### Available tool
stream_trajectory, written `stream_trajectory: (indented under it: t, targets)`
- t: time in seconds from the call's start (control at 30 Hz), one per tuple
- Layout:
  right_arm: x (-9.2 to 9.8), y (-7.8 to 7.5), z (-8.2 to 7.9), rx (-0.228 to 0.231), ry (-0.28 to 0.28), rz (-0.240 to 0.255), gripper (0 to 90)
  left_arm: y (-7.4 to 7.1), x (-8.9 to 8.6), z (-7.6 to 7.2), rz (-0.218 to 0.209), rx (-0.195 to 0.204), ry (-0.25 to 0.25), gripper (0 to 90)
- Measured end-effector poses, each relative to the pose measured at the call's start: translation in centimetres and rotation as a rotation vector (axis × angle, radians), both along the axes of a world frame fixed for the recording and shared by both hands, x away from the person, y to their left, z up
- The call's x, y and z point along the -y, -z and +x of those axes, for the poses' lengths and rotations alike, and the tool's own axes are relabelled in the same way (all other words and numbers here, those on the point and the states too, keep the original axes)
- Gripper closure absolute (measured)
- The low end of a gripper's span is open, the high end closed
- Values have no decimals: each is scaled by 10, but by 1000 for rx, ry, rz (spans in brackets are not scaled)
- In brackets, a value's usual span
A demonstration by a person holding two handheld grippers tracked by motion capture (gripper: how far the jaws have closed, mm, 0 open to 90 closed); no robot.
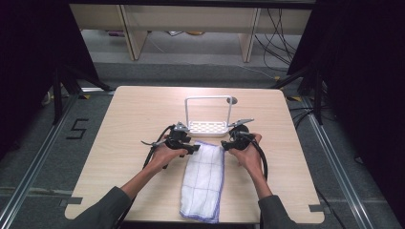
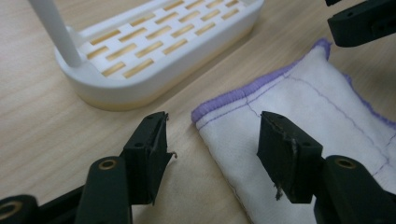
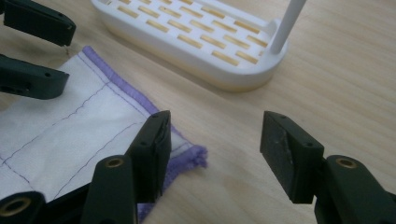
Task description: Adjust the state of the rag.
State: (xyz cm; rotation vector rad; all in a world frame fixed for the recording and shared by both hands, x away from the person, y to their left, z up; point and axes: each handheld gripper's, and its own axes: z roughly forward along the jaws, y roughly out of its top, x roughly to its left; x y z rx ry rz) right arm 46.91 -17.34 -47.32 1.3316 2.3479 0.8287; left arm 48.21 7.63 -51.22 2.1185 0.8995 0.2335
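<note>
Looking over the wooden table, we see a folded white cloth with purple-stitched edging lying at its near middle, long side running from near to far. Just beyond its far edge stands a white slotted rack with a tall wire handle, apart from the cloth.

We hold the left gripper at the cloth's far left corner and the right gripper at its far right corner. Both sets of jaws stand apart, each straddling a corner, pads clear of the fabric, gripping nothing.

We judge the cloth light, soft and limp: it will sag and may unfold when raised. The hemmed far corners look the firmest hold, one per gripper, pinching through every layer.
</note>
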Motion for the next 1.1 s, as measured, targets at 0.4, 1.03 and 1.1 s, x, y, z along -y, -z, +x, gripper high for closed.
stream_trajectory:
  t: [0.4,1.03,1.1]
  targets:
    - [-12,6,-2,-14,-1,-68,436,4,6,-2,25,71,98,643]
    - [-14,15,-1,-44,-18,-82,427,-2,6,-9,40,120,122,850]
    - [-14,21,-1,-49,-15,-83,445,-2,5,-8,35,121,125,850]
